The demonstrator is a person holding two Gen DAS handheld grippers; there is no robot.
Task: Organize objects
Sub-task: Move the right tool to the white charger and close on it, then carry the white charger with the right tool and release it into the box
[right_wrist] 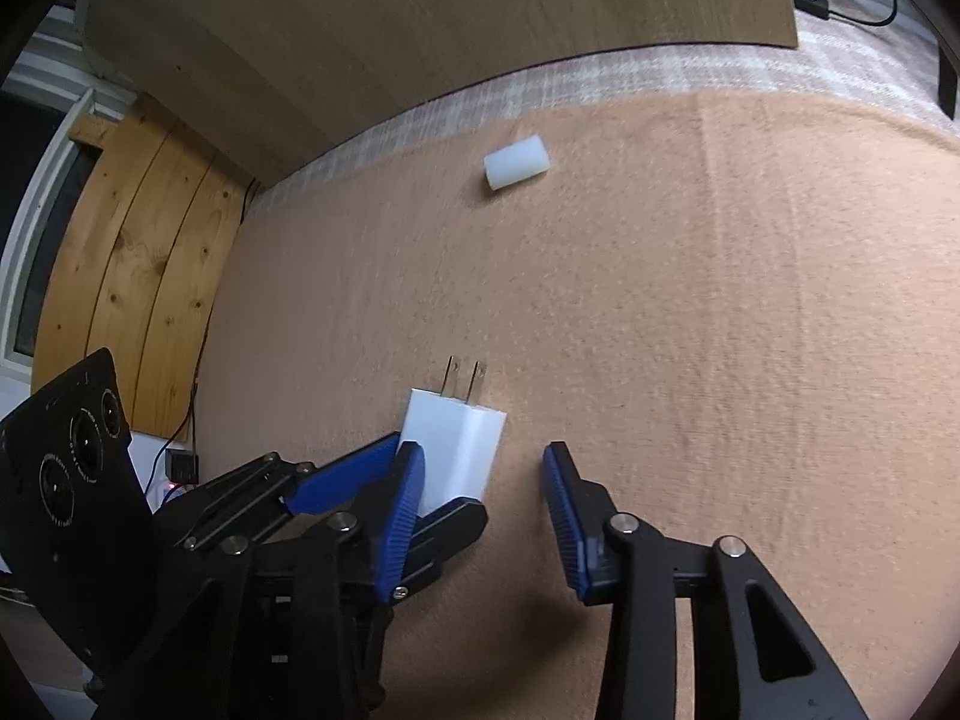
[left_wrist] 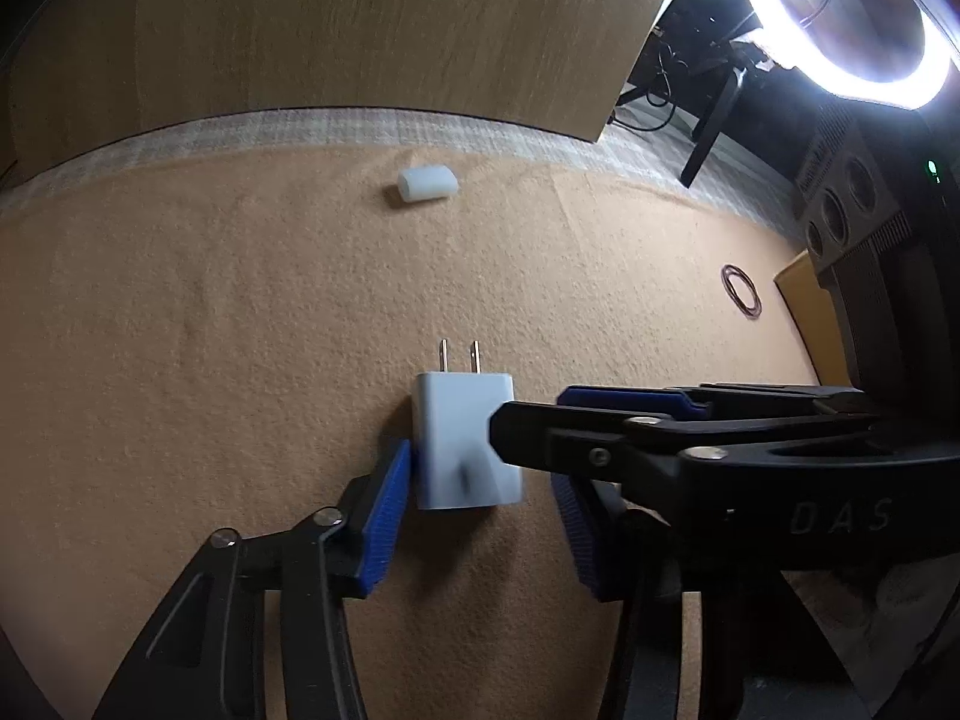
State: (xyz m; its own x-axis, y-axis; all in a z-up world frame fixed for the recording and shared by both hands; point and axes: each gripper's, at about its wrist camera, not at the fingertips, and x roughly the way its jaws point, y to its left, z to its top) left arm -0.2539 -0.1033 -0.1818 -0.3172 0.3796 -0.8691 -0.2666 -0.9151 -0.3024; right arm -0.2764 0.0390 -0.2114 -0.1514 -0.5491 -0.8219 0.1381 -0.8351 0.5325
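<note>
A white plug-in charger (left_wrist: 465,444) lies flat on the tan felt mat (left_wrist: 240,330), its two prongs pointing away. My left gripper (left_wrist: 480,504) is open around it, the left pad (left_wrist: 387,516) touching its side. My right gripper (right_wrist: 486,516) is open too, and the charger (right_wrist: 456,450) lies just past its left pad (right_wrist: 402,510). In the left wrist view the right gripper's fingers (left_wrist: 630,420) reach in from the right over the charger. A small white cylinder (left_wrist: 427,185) lies far back on the mat, also in the right wrist view (right_wrist: 516,162).
A brown ring of rubber bands (left_wrist: 742,291) lies on the mat at right. A wooden board (left_wrist: 360,30) stands behind the mat. A ring light (left_wrist: 852,18) glares at the upper right. Wooden planks (right_wrist: 132,258) lean at the left.
</note>
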